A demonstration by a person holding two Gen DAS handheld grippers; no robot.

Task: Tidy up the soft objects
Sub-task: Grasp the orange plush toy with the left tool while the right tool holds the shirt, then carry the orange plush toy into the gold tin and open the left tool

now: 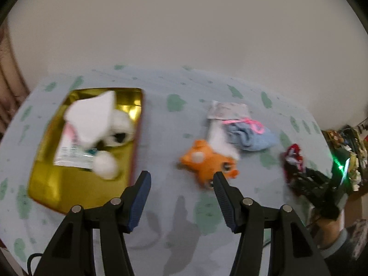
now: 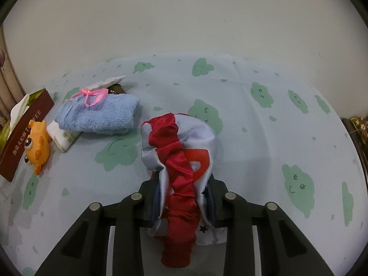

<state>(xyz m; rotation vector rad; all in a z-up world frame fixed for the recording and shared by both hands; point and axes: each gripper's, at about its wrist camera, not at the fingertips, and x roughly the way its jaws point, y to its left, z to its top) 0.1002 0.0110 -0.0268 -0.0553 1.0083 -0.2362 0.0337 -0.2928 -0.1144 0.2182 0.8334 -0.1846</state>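
My left gripper (image 1: 181,178) is open and empty, above the cloth between the gold tin (image 1: 46,184) and an orange fish toy (image 1: 207,161). The tin holds white tissue (image 1: 92,117), a white pom-pom (image 1: 105,164) and a packet (image 1: 69,151). A folded blue towel (image 1: 250,136) with a pink ribbon lies beyond the fish. My right gripper (image 2: 184,184) is shut on a red and white satin cloth (image 2: 181,151), held above the table. It shows at the right of the left wrist view (image 1: 293,161). The fish (image 2: 38,145) and towel (image 2: 99,115) lie to its left.
The table carries a pale blue cloth with green cloud prints (image 2: 276,126). A white packet (image 2: 63,138) lies under the towel, another behind it (image 1: 227,110). The tin's maroon side (image 2: 25,135) is at the far left. A plain wall stands behind. Clutter sits off the right edge (image 1: 349,149).
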